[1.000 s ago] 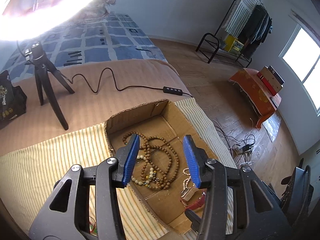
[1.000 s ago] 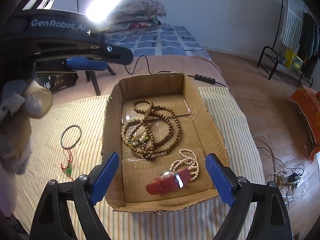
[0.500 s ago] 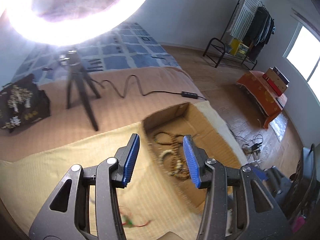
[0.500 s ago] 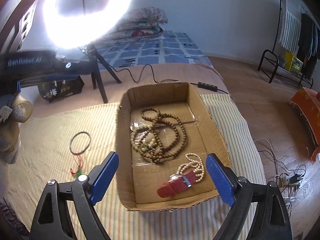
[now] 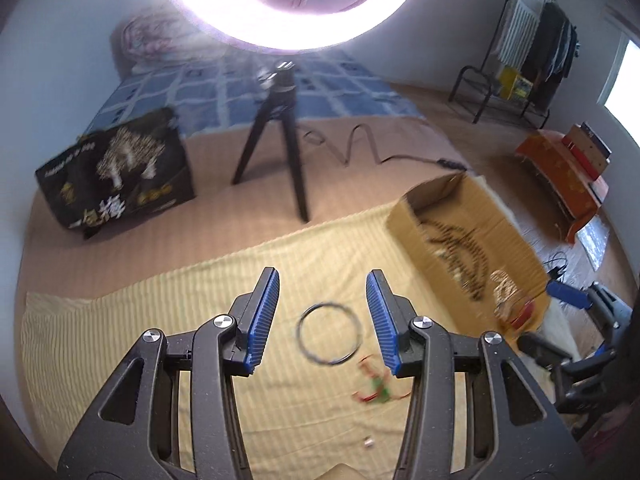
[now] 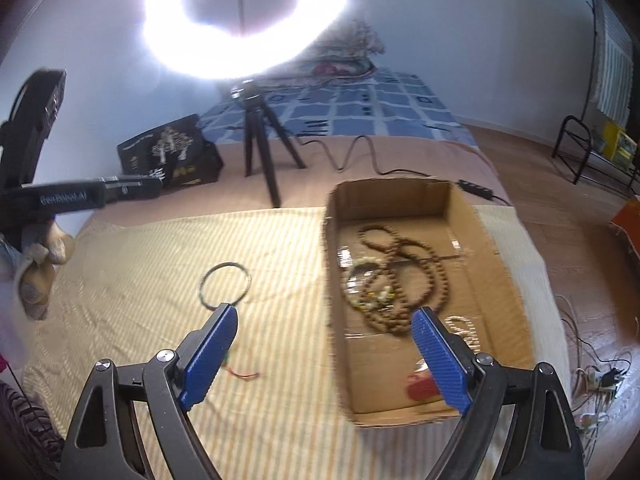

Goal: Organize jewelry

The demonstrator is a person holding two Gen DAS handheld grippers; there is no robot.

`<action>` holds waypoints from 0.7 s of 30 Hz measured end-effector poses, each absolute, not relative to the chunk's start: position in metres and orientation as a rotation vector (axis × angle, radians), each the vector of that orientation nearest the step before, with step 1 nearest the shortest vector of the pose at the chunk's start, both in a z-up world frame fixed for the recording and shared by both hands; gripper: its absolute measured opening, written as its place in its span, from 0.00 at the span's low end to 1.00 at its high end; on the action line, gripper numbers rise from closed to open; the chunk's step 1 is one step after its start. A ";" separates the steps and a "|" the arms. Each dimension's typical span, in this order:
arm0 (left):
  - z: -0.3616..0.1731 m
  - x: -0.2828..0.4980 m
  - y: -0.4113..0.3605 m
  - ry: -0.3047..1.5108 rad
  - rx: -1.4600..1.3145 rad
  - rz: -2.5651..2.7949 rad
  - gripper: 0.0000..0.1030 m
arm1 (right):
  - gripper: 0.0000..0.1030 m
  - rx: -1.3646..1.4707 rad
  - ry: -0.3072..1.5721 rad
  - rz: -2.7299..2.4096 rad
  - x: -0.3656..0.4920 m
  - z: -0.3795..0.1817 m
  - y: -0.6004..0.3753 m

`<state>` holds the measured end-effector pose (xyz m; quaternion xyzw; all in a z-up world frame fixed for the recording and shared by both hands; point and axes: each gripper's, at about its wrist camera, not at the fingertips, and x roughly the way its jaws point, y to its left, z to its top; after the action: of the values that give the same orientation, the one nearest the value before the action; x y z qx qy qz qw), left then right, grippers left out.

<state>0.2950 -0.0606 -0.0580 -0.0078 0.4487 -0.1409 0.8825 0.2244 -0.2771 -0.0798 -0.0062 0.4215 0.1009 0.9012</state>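
Dark bangle (image 5: pixel 329 333) on cloth, between spread left gripper (image 5: pixel 322 322) fingers.

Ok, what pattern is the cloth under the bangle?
Thin yellow-and-cream stripes on the cloth; bangle lies on it. Clearest in the right wrist view.

Thin dark bangle (image 5: pixel 329 334) flat on striped cloth, beads (image 6: pixel 394 276) boxed.
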 end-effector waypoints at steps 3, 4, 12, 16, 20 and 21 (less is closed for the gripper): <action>-0.072 0.294 -0.049 0.970 -0.017 -0.286 0.45 | 0.88 -0.015 0.884 0.241 0.224 -0.086 -0.263; -0.076 0.294 -0.046 0.979 -0.018 -0.285 0.45 | 0.88 -0.019 0.890 0.256 0.224 -0.088 -0.257; -0.102 0.297 -0.030 1.013 -0.037 -0.283 0.54 | 0.75 -0.101 0.990 0.355 0.226 -0.127 -0.207; -0.114 0.299 -0.027 1.033 -0.038 -0.294 0.54 | 0.64 -0.148 1.050 0.386 0.229 -0.153 -0.184; -0.119 0.303 -0.027 1.036 -0.033 -0.302 0.54 | 0.55 -0.127 1.088 0.381 0.236 -0.168 -0.178; -0.121 0.304 -0.027 1.035 -0.032 -0.305 0.54 | 0.53 -0.118 1.096 0.376 0.237 -0.171 -0.177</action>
<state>0.3037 -0.0270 -0.1206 -0.0151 0.4929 -0.1452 0.8578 0.2374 -0.1771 -0.1712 -0.0557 0.5174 0.1775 0.8353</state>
